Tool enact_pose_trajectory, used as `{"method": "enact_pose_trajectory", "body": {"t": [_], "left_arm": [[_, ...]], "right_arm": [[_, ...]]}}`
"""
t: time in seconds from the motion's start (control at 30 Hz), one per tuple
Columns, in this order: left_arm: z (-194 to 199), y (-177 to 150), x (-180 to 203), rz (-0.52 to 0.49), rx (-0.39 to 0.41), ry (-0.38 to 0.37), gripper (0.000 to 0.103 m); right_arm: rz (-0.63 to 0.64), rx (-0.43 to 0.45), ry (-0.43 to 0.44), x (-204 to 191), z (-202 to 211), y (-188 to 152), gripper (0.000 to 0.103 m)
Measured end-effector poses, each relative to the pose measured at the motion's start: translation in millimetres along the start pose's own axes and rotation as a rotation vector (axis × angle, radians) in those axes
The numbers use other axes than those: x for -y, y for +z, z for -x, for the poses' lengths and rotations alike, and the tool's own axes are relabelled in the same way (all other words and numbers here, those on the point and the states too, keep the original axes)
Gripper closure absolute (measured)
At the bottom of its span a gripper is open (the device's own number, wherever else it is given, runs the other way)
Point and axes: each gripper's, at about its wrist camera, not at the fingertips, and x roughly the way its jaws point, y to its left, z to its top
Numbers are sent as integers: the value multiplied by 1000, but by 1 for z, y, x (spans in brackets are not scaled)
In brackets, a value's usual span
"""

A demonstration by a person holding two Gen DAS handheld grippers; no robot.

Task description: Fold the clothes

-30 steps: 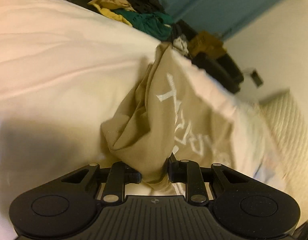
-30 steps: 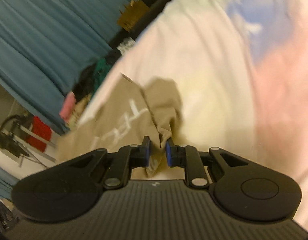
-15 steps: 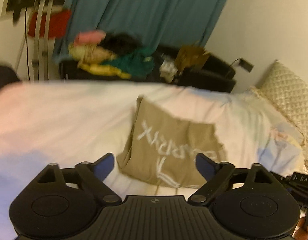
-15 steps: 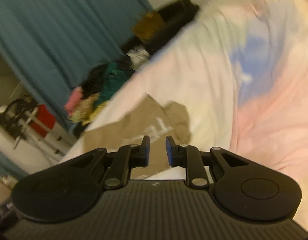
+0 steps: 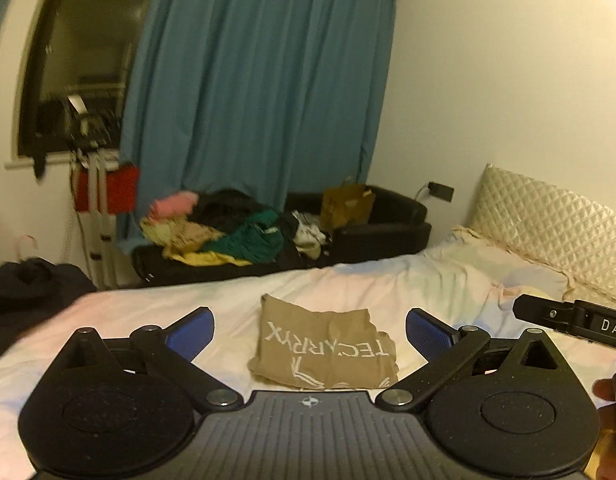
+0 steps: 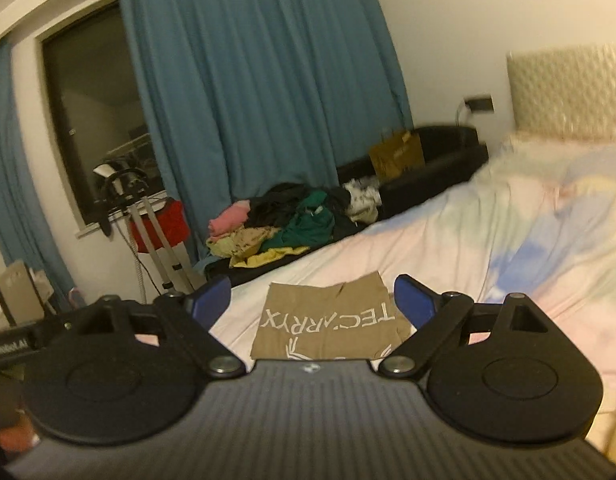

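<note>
Clothes are the whole business, and the one garment in hand, a tan cotton shirt with white lettering [image 5: 324, 346], lies folded into a flat, roughly square packet on the near part of the pastel-tinted white bedsheet [image 5: 156, 312], lettering up. Its near right corner looks slightly rumpled, but the fold reads as finished, so I judge this piece done.

What is left appears to be the heap of unfolded garments in pink, yellow, green and black [image 5: 224, 228], piled on the black sofa [image 5: 392, 220] along the far side of the bed, below the blue curtain [image 5: 260, 80]. No stack of other folded items is in view, so how much of the job is complete overall cannot be told.

Both tools are held up and back from the bed, pointing slightly downward at the shirt from the near side. The left gripper [image 5: 310, 330] has its jaws opening, already spread wide, with nothing between the blue pads. The right gripper [image 6: 310, 300] is likewise opening wide and empty; the shirt merely shows through each gap, well apart from the fingertips.
</note>
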Motion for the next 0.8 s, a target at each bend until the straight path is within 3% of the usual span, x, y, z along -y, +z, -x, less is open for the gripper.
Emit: {"method": "enact_pose_trajectory", "body": {"t": [0.13, 0.33, 0.57, 0.8], "left_arm": [[50, -12, 10, -43, 34, 33, 0], [78, -38, 18, -45, 75, 57, 0], [74, -62, 12, -30, 70, 66, 0], [52, -93, 10, -58, 54, 87, 0]], "right_arm": [[49, 25, 10, -13, 28, -11, 13], [114, 46, 29, -30, 47, -37, 13], [158, 69, 56, -38, 50, -61, 13], [153, 75, 34, -19, 39, -89, 13]]}}
